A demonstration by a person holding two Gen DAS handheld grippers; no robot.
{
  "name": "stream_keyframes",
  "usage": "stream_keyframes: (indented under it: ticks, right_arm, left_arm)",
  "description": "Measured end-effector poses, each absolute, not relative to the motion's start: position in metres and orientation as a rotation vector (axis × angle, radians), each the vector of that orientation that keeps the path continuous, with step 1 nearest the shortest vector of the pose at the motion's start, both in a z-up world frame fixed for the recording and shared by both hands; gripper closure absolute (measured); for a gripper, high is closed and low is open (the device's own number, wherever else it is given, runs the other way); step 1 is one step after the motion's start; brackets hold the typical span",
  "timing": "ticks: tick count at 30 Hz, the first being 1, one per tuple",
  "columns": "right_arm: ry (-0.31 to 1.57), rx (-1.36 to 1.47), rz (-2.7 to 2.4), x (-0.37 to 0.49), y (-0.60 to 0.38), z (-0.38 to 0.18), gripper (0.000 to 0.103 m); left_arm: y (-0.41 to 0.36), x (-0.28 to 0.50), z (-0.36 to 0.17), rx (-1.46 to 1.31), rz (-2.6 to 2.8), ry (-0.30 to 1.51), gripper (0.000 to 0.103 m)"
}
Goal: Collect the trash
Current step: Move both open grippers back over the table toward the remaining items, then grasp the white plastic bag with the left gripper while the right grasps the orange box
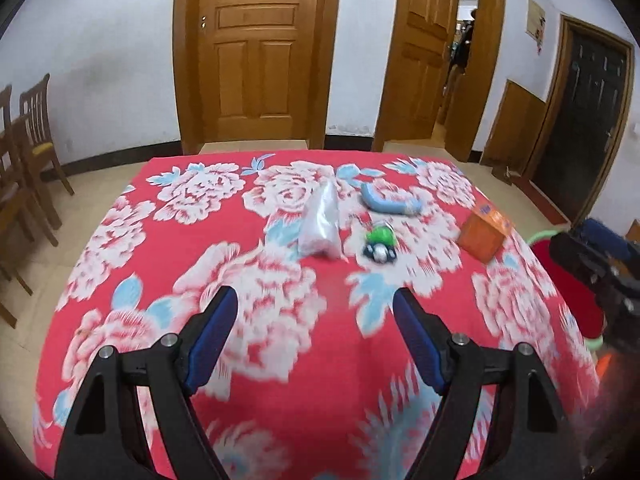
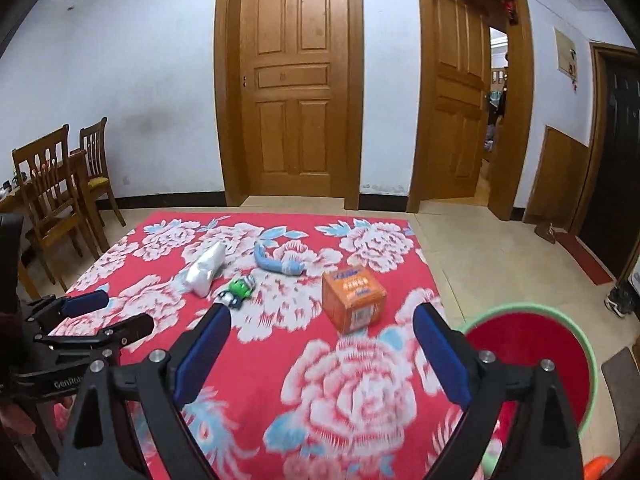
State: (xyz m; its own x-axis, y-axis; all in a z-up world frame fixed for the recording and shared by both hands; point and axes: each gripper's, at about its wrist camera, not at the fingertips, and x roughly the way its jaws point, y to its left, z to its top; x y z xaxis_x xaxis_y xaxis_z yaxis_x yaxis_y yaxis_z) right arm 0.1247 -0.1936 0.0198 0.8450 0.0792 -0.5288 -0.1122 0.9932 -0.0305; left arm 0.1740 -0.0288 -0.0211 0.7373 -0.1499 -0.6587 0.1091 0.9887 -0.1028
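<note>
On the red floral tablecloth [image 1: 280,400] [image 2: 280,340] lie a white plastic bag [image 1: 320,220] [image 2: 205,268], a green and dark crumpled wrapper [image 1: 380,242] [image 2: 237,292], a bent blue tube [image 1: 390,202] [image 2: 276,262] and an orange carton [image 1: 484,232] [image 2: 353,294]. My left gripper [image 1: 316,304] is open and empty, short of the bag and wrapper; it also shows in the right wrist view [image 2: 116,312]. My right gripper [image 2: 322,320] is open and empty, just short of the orange carton; it shows at the right edge of the left wrist view [image 1: 592,248].
A red bin with a green rim [image 2: 532,360] [image 1: 568,280] stands on the floor at the table's right side. Wooden chairs [image 2: 60,196] [image 1: 28,152] stand at the left. Wooden doors [image 2: 294,88] line the far wall, beyond the table's far edge.
</note>
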Motion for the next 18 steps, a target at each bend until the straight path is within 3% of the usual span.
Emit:
stream_keyframes:
  ticks: [18]
  right_arm:
    - [0.742, -0.06, 0.067, 0.226, -0.219, -0.023, 0.009]
  left_arm:
    - [-0.043, 0.273, -0.048, -0.011, -0.121, 0.852, 0.023]
